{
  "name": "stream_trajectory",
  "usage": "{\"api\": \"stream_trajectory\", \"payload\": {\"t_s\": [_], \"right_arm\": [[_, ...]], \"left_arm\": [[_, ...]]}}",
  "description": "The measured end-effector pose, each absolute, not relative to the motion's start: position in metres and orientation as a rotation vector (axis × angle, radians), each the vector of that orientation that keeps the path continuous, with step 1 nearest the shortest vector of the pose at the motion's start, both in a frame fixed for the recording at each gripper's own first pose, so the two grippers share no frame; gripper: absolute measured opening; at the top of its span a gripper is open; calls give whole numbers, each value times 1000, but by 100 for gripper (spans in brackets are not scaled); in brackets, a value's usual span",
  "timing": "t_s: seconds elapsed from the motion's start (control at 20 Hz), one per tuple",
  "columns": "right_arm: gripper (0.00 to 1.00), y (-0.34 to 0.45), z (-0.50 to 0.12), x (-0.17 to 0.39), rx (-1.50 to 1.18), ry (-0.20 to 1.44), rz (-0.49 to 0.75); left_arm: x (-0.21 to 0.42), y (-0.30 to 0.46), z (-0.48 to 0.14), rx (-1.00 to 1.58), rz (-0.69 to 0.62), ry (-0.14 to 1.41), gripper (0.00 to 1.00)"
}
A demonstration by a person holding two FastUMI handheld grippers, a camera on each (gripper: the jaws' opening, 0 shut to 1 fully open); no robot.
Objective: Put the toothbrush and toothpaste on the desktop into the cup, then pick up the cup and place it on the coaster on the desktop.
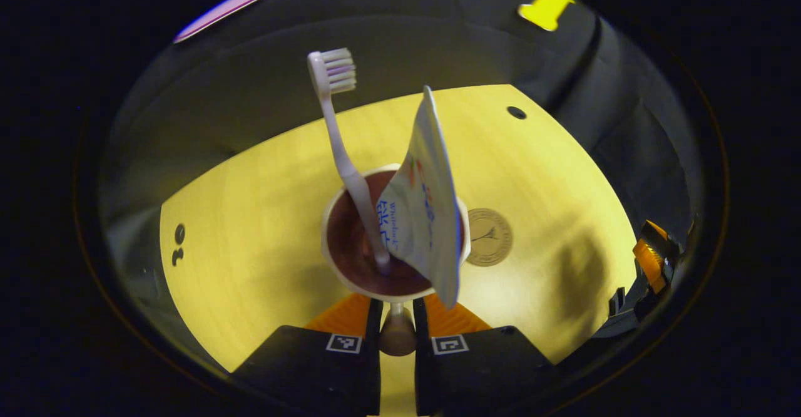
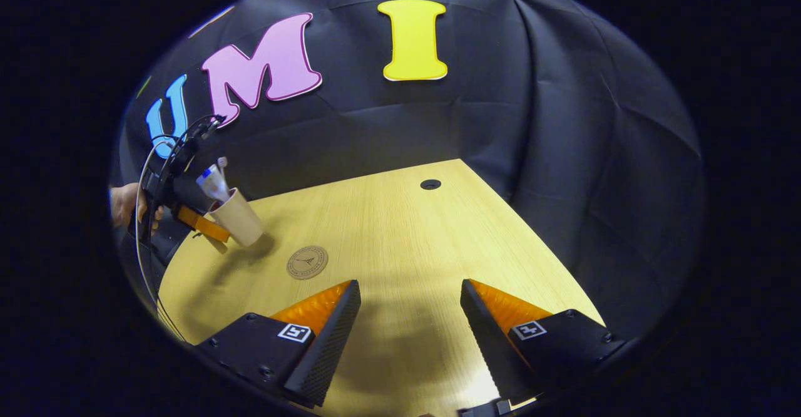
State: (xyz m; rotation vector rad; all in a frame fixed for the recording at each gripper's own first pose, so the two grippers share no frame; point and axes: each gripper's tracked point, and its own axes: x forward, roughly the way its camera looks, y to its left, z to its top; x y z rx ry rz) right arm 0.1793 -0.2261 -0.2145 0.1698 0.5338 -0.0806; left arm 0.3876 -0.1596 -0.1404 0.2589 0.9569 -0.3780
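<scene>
My left gripper (image 1: 397, 317) is clenched on the near wall of the paper cup (image 1: 338, 235), both fingers pinching the rim, and the cup hangs tilted above the wooden desktop (image 1: 250, 216). The toothbrush (image 1: 343, 154) stands in the cup, bristles up, and the toothpaste tube (image 1: 422, 210) leans beside it; their lower ends are hidden inside the cup. The round coaster (image 1: 489, 236) lies on the desktop just beyond the cup, partly covered by the rim. My right gripper (image 2: 410, 335) is released, fingers spread wide over the desktop near the coaster (image 2: 307, 262), holding nothing. From there the cup (image 2: 238, 216) is small and its contents are hard to make out.
</scene>
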Motion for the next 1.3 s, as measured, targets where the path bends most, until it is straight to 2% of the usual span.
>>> {"api": "stream_trajectory", "payload": {"t_s": [0.35,0.8,0.85,0.9,1.0,1.05,1.1,1.2,1.3], "right_arm": [[99,-228,-208,166,193,514,-87],[99,-219,-210,152,215,509,-59],[99,-219,-210,153,220,509,-57],[99,-218,-211,152,228,510,-55],[99,-220,-211,151,240,508,-59],[99,-221,-212,152,242,505,-61],[99,-221,-211,151,239,503,-62],[99,-221,-208,151,234,498,-65],[99,-220,-204,153,231,487,-68]], "left_arm": [[389,-242,-172,342,-519,999,26],[385,-252,-207,419,-517,1042,27],[384,-253,-210,426,-516,1041,31],[384,-251,-208,435,-513,1028,27],[384,-251,-204,440,-511,1012,30],[383,-250,-202,438,-505,1006,35],[384,-251,-200,430,-505,993,31],[381,-250,-192,406,-505,966,48],[373,-247,-178,371,-501,900,75]]}}
